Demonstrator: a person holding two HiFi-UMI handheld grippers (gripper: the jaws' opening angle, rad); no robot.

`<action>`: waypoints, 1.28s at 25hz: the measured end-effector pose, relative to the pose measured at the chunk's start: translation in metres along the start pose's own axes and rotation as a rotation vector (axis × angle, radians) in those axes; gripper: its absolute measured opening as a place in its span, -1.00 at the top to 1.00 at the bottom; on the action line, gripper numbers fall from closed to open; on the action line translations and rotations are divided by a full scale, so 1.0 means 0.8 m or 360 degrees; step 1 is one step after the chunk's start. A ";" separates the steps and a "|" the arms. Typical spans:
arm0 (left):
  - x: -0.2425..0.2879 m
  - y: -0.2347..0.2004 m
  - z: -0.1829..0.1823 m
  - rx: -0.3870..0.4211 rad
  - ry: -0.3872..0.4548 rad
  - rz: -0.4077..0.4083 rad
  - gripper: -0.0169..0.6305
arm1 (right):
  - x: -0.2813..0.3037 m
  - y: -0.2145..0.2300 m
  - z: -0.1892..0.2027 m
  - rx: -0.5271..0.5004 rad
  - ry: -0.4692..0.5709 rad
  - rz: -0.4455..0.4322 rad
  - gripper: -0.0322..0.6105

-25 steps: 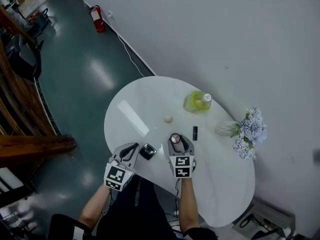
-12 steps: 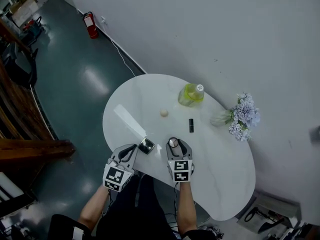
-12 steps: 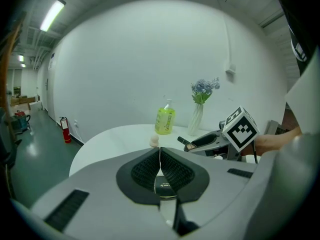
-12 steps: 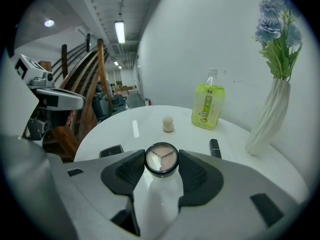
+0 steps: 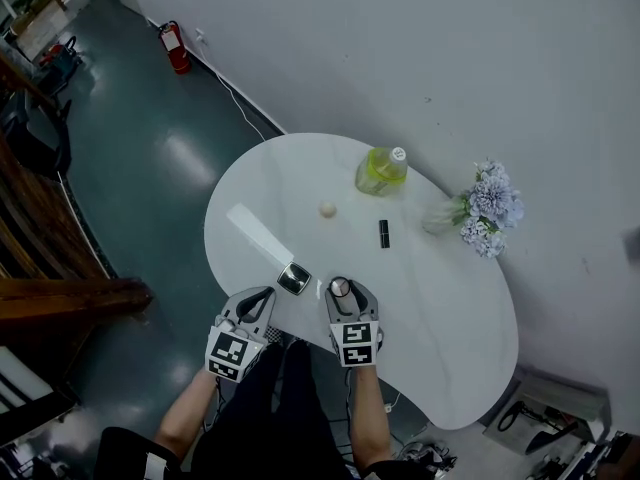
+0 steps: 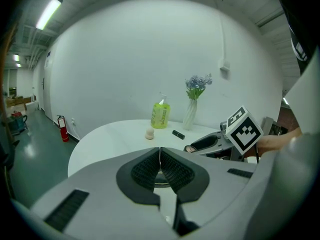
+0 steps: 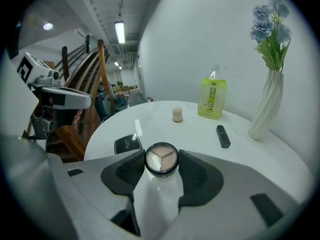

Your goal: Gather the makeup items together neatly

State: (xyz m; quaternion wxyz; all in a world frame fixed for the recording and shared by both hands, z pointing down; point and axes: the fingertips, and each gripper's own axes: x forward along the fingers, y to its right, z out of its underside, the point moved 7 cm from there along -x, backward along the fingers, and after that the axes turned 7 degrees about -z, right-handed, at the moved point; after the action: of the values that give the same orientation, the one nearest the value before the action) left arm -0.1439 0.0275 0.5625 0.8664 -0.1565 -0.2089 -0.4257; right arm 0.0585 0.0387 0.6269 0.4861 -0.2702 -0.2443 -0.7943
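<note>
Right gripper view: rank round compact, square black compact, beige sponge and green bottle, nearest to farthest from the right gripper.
1. round compact: gripped between the jaws of the right gripper.
2. square black compact: just left, near the table edge.
3. beige sponge: mid-table, ahead.
4. green bottle: far side, to the right.

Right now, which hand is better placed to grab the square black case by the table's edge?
Probably left. The left hand-held gripper is empty, jaws together, beside the square case; the right hand-held gripper holds a round compact.
</note>
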 end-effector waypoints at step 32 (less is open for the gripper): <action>0.005 0.008 0.049 0.0034 -0.0100 0.0110 0.89 | 0.024 -0.027 0.064 0.0057 -0.0075 -0.0027 0.18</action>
State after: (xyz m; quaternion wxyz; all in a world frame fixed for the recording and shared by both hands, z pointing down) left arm -0.1457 0.0462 0.5980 0.8753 -0.1677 -0.2351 -0.3880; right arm 0.0417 0.0685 0.6741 0.4783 -0.2782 -0.2721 -0.7873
